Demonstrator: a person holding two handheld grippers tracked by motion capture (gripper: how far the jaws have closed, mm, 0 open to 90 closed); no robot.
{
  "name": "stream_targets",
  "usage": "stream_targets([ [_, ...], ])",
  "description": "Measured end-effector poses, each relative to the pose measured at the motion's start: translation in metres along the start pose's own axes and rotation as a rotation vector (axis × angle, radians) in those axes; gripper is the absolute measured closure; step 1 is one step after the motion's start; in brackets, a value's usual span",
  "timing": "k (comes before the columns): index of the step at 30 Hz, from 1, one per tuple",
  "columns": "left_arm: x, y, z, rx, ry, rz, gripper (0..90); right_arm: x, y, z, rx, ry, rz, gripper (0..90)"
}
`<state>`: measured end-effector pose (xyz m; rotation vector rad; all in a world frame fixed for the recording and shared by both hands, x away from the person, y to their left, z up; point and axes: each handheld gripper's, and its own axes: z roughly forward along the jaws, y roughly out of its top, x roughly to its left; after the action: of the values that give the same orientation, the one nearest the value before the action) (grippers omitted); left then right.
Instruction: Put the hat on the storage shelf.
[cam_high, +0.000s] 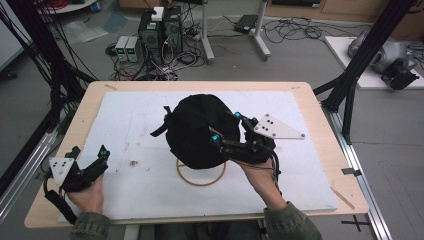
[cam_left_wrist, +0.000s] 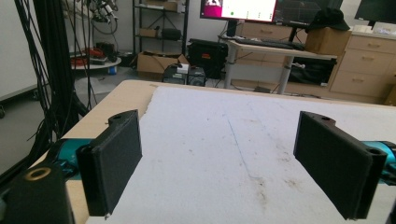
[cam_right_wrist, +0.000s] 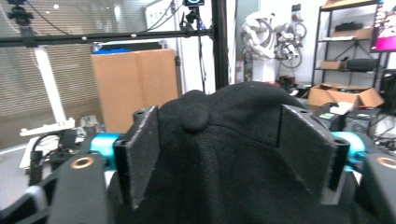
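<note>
While the right gripper (cam_high: 226, 129) clamps a black cap (cam_high: 195, 130) above a wooden ring (cam_high: 200, 175) mid-table, the left gripper (cam_high: 90, 159) rests wide apart, holding nothing, at the near-left white mat (cam_high: 130, 120).

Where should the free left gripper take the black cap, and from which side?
A judgement: take the strap end hanging off the cap on its left, coming in from the left along the mat. That loose flap is thin enough to fit between open fingers, while the crown is a wide, soft dome. The right gripper already straddles the crown's right side, and the left gripper sits open and low.
</note>
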<state>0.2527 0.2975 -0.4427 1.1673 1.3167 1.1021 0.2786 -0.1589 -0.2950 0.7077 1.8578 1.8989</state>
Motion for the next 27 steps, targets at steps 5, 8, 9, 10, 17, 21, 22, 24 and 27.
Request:
stream_targets([
  [5, 0.0, 0.0, 0.0, -0.001, 0.0, 0.0, 15.5, 0.0, -0.001, -0.002, 0.003, -0.068, -0.035, 15.7],
  [8, 0.0, 0.0, 0.0, 0.0, -0.001, 0.004, 15.5, -0.003, -0.002, -0.006, 0.004, -0.118, -0.064, 12.2],
  [9, -0.001, 0.0, 0.0, -0.001, -0.002, 0.003, 15.5, -0.004, -0.002, -0.008, 0.004, -0.133, -0.07, 11.8],
  [10, -0.001, 0.0, 0.0, -0.001, -0.001, 0.005, 15.5, -0.005, -0.002, -0.009, 0.005, -0.142, -0.077, 11.7],
  [17, -0.002, 0.0, 0.0, 0.002, -0.001, 0.006, 15.5, -0.016, -0.002, -0.024, -0.013, -0.183, -0.065, 11.3],
  [21, -0.002, 0.0, 0.001, 0.002, -0.002, 0.005, 15.5, -0.022, -0.003, -0.033, -0.02, -0.209, -0.064, 11.3],
  [22, -0.002, 0.0, 0.001, 0.001, -0.002, 0.005, 15.5, -0.023, -0.004, -0.036, -0.022, -0.22, -0.061, 11.3],
  [24, -0.002, -0.001, 0.001, 0.001, -0.003, 0.005, 15.5, -0.026, -0.006, -0.041, -0.032, -0.244, -0.066, 11.3],
  [27, -0.003, -0.001, 0.001, 0.002, -0.004, 0.005, 15.5, -0.03, -0.011, -0.048, -0.062, -0.29, -0.073, 10.6],
])
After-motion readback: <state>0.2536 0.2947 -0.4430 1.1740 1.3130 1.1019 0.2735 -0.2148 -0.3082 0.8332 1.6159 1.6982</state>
